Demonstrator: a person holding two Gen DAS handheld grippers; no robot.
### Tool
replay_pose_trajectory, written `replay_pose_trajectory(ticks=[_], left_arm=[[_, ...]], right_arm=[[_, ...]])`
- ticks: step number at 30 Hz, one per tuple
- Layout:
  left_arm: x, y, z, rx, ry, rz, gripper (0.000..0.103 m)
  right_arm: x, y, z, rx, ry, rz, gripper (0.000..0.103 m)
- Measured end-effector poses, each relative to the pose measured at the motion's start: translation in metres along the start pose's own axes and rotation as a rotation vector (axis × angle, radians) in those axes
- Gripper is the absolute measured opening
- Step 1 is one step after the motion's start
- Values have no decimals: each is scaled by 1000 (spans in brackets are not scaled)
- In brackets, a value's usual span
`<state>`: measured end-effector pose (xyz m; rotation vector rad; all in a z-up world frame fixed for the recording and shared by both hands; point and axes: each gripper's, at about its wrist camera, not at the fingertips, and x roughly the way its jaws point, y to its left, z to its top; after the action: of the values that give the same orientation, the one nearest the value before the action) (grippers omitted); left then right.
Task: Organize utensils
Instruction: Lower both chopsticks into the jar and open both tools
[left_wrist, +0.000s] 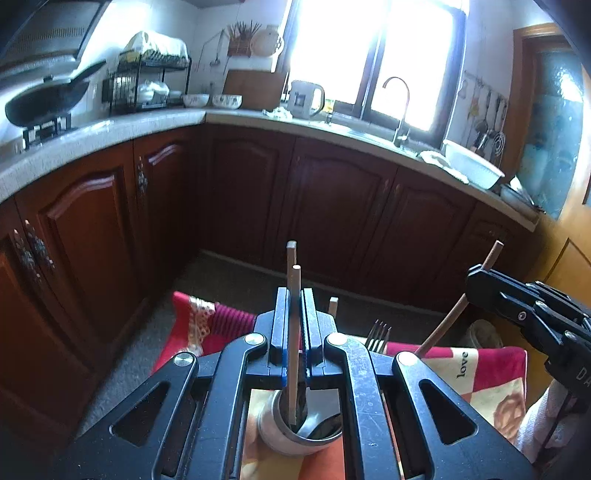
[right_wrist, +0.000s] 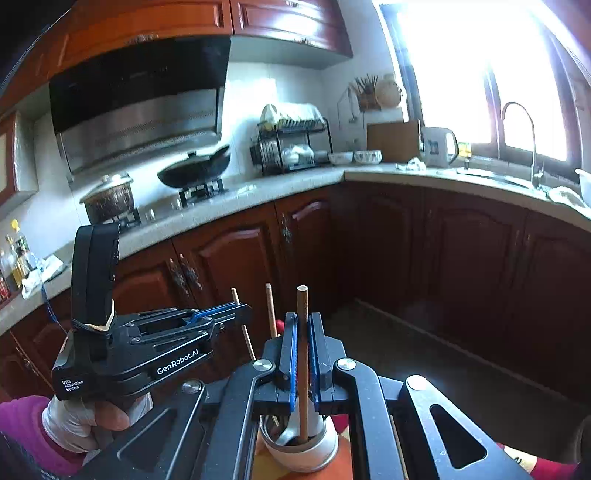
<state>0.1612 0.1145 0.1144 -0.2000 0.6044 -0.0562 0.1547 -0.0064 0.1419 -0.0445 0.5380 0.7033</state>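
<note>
Two chopsticks, one per hand, both upright. Your left gripper (left_wrist: 294, 325) pinches a pale square-section wooden chopstick (left_wrist: 294, 332) between its blue pads; your right gripper (right_wrist: 303, 354) pinches a darker round wooden chopstick (right_wrist: 303, 350) likewise. Each stick's long axis runs near vertical, lower end inside or just above the mouth of the white cylindrical holder with metal rim (left_wrist: 295, 435), directly beneath the jaws. Judgement: the next move is a straight drop along that axis. Holder sits on a red and orange patterned cloth (left_wrist: 491, 373); a steel fork (left_wrist: 377, 334) lies just beyond, and dark glossy wooden cabinet doors (left_wrist: 332, 206) farther off.
</note>
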Motion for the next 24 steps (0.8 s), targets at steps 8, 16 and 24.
replay_pose_trajectory(ticks=[8,16,24], left_arm=[[23,0,-24,1,73,5,4],[25,10,-29,-63,93,-29,6],[11,11,-36,-90,98,-35,54]], right_arm=[[49,-19,-38,67,112,6,5],[53,-42,-47,178,138,27,18],[39,-48,-77,220,152,23,27]])
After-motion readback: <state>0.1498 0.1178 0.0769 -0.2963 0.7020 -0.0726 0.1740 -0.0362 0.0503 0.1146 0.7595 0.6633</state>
